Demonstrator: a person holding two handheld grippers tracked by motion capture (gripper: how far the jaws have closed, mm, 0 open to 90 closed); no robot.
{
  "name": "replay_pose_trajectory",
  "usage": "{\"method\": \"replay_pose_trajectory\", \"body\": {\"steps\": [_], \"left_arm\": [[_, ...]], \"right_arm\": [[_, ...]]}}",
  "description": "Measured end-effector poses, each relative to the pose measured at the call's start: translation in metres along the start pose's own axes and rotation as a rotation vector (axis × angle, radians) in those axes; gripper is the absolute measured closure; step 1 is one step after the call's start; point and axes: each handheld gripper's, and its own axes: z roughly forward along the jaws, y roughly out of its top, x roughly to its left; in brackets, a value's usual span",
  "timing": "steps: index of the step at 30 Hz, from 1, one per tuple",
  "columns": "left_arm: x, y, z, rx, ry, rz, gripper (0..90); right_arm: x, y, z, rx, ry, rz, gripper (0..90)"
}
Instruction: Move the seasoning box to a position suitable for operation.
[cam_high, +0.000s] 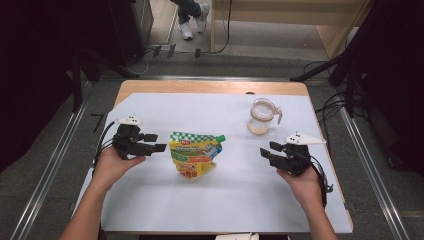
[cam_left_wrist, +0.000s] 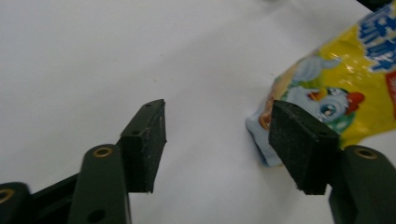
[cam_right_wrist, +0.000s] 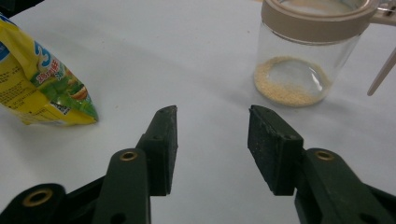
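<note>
With both the left gripper (cam_high: 159, 142) and right gripper (cam_high: 266, 150) parted and empty, a careless pinch could crumple the pouch (cam_high: 194, 154) just ahead of the left jaws.

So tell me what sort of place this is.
Probably a recording lab or studio: a table under a white sheet, black stands and cables on the floor, staged props like the pouch and jar.

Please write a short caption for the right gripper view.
Open right gripper above the white table cover, between a yellow pouch and a glass jar.
</note>
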Motion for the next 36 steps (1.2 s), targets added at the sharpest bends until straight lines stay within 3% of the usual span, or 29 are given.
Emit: {"method": "replay_pose_trajectory", "body": {"steps": [8,11,15,31,36], "left_arm": [[-0.0025,0.0016,0.0008,0.01,0.022,0.032,39.0],[-0.0016,0.0015,0.0011,0.013,0.024,0.031,39.4],[-0.0002,0.0011,0.0017,0.018,0.017,0.03,39.2],[0.0,0.0024,-0.0024,0.005,0.012,0.038,37.4],[-0.0021,0.0045,-0.002,0.012,0.011,0.056,35.8]], "right_arm": [[-0.002,-0.004,0.0003,-0.012,0.007,-0.031,56.8],[-0.0018,-0.0034,0.0009,-0.009,0.006,-0.023,56.6],[-0.0005,-0.0035,0.0004,-0.006,-0.008,-0.05,54.8],[-0.0017,-0.0034,0.0031,-0.008,-0.018,-0.036,49.2],[-0.0034,-0.0023,0.0043,-0.02,-0.047,-0.03,41.6]]}}
